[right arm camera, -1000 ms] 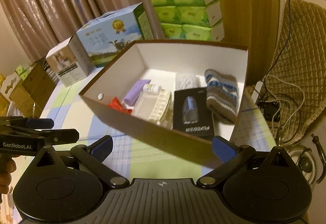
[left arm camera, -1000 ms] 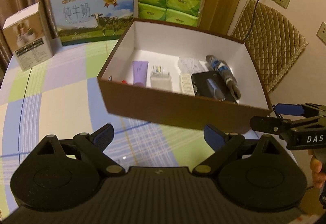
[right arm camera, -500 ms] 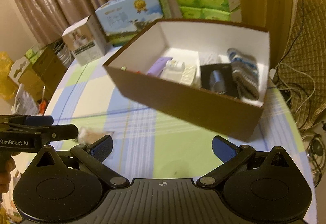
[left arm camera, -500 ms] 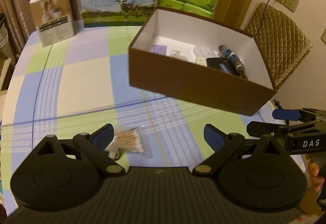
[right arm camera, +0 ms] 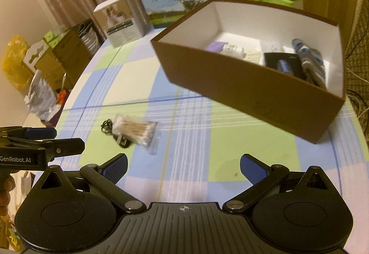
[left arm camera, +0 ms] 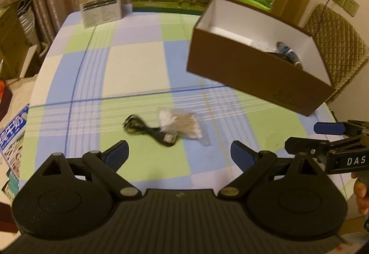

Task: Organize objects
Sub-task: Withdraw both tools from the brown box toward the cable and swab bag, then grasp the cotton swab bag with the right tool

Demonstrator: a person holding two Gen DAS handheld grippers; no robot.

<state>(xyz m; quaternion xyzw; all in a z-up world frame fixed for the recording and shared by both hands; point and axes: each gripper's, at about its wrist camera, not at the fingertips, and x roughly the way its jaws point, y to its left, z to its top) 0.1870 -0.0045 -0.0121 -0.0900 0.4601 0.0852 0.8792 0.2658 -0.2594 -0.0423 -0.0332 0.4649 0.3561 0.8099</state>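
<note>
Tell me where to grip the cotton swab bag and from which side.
Grip the swab bag across its bundled middle, coming down from above with the left gripper, which is open and nearest. The bag lies flat on the table, so there is no edge to slide under. Its left end overlaps the black cable; stay right of that.

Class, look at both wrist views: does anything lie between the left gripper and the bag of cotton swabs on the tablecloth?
Nothing visible does. Only bare tablecloth separates the open left gripper from the bag of cotton swabs. A black cable lies against the bag's left side.
</note>
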